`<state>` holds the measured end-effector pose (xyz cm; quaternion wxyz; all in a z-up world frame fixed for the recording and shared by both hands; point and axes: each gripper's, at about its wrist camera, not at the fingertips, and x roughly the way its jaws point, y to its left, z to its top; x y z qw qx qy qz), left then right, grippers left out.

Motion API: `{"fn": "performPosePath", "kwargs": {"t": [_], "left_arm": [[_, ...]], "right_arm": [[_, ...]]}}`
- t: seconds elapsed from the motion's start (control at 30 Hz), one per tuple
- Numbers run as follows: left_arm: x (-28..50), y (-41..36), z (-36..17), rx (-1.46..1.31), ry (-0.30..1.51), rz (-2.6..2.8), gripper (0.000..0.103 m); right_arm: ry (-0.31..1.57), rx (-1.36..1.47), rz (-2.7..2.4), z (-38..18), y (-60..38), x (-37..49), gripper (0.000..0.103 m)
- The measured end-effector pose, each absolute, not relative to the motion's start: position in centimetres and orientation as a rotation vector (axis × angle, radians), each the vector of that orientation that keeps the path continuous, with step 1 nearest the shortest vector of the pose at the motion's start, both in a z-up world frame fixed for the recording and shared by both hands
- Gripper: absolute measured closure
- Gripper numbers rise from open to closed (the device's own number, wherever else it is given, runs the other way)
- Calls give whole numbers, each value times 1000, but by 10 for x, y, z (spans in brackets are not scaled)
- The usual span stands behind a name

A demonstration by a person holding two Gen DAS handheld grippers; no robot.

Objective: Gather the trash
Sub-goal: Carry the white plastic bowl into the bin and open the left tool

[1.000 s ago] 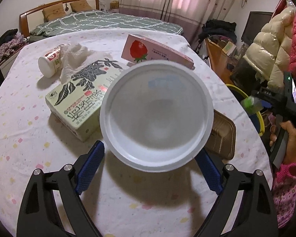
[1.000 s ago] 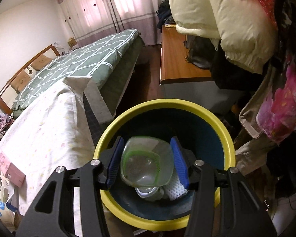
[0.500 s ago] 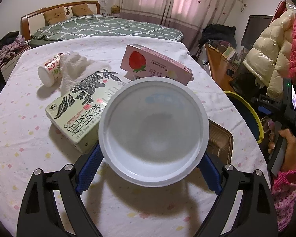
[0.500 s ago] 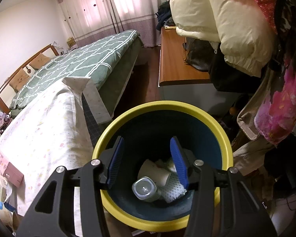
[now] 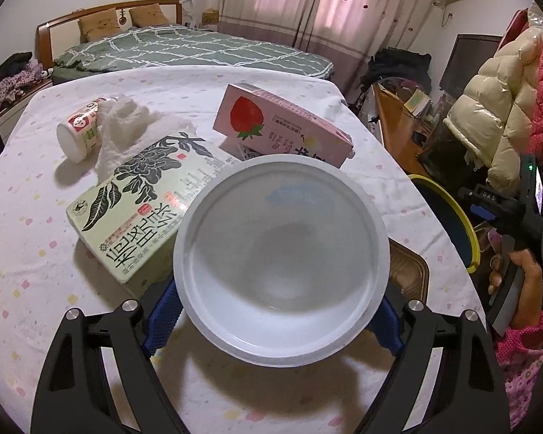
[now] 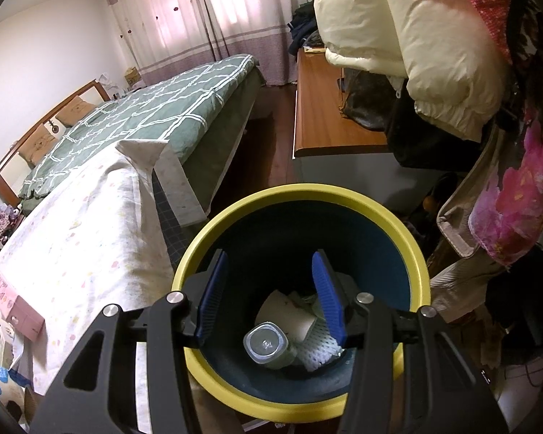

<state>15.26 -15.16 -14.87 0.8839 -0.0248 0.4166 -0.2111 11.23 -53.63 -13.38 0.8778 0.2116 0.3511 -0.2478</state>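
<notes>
A wide white bowl point(image 5: 282, 253) stands on the table's spotted cloth point(image 5: 36, 253), between the blue pads of my left gripper point(image 5: 275, 314). The jaws are closing around it; their tips are hidden under the rim, so contact cannot be seen. My right gripper point(image 6: 269, 289) hangs open and empty over the yellow-rimmed blue bin point(image 6: 300, 190). At the bin's bottom lie a clear jar point(image 6: 268, 343), a paper cup point(image 6: 286, 314) and white foam netting point(image 6: 318, 350). The bin point(image 5: 459, 217) also shows at the table's right edge in the left wrist view.
Behind the bowl lie a green printed box point(image 5: 141, 209), a pink strawberry carton point(image 5: 278, 126), a small white bottle point(image 5: 79, 133) and crumpled tissue point(image 5: 126, 126). A brown tray point(image 5: 409, 271) sits right of the bowl. A bed point(image 6: 155, 108), a wooden desk point(image 6: 329, 108) and hanging jackets point(image 6: 416, 36) surround the bin.
The green-rimmed clear container that sat between the right gripper's pads has dropped away. The left gripper's pads have slid in under the white bowl's rim and drawn closer together.
</notes>
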Motion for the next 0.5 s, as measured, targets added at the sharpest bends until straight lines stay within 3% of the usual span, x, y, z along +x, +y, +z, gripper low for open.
{"fn": "performPosePath", "kwargs": {"t": [0.5], "left_arm": [[140,-154,-110,14,773,-424,18]], "right_arm": [[713,431,-505,-129,-532,107,56]]}}
